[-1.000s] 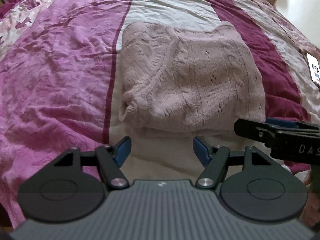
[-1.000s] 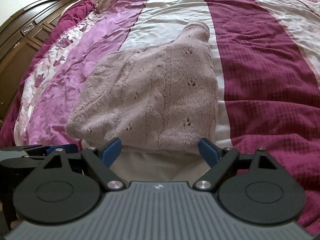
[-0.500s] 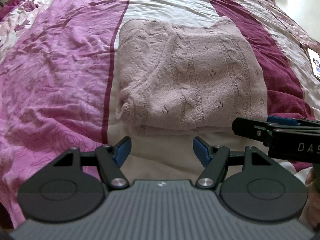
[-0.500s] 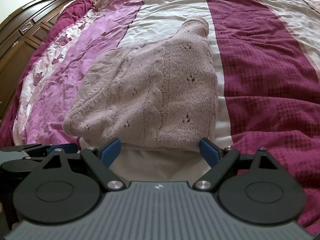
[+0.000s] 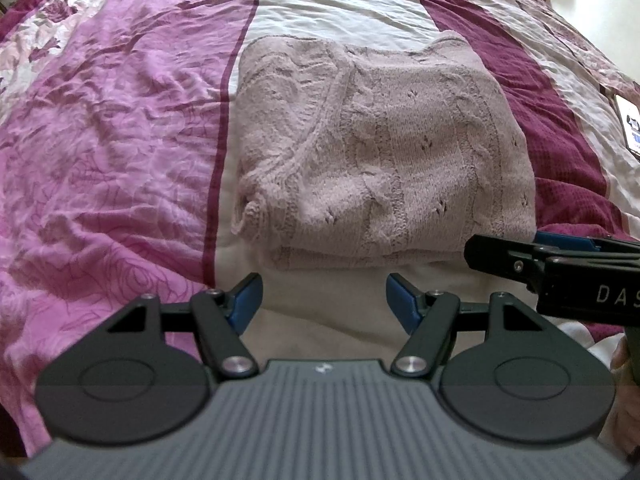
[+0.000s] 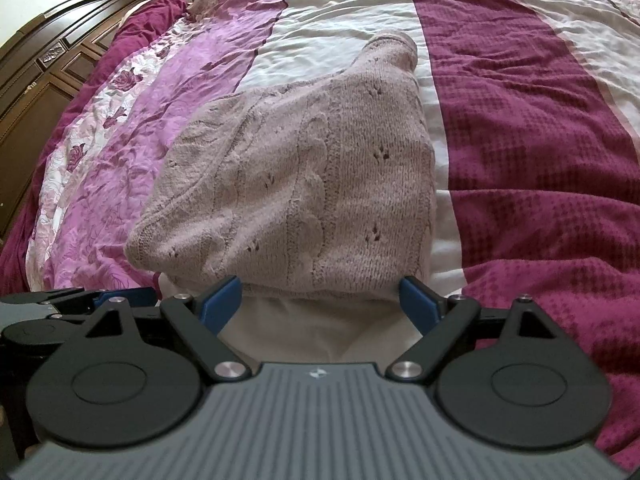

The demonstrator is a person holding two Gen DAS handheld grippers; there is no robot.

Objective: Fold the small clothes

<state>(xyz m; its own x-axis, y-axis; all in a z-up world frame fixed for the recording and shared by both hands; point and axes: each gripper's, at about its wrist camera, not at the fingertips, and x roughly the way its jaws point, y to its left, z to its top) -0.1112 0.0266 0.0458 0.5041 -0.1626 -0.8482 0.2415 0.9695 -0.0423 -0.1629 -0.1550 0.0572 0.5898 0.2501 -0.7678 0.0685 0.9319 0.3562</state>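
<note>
A pale pink cable-knit sweater [image 5: 380,152] lies folded into a rough rectangle on the bed; it also shows in the right wrist view [image 6: 304,188]. My left gripper [image 5: 323,300] is open and empty, a short way in front of the sweater's near folded edge. My right gripper [image 6: 320,304] is open and empty, its blue fingertips just at the near edge of the sweater. The right gripper also shows side-on at the right of the left wrist view [image 5: 552,256], and the left gripper shows at the left edge of the right wrist view [image 6: 76,300].
The bedspread [image 5: 100,140] has pink floral, white and dark magenta stripes [image 6: 540,152]. A phone or card [image 5: 630,128] lies at the bed's far right. A dark wooden headboard [image 6: 48,64] stands at the left.
Both grippers have drawn back slightly and risen, so the folded sweater sits a little farther ahead. The sweater itself has not moved. Both jaws stay open.
</note>
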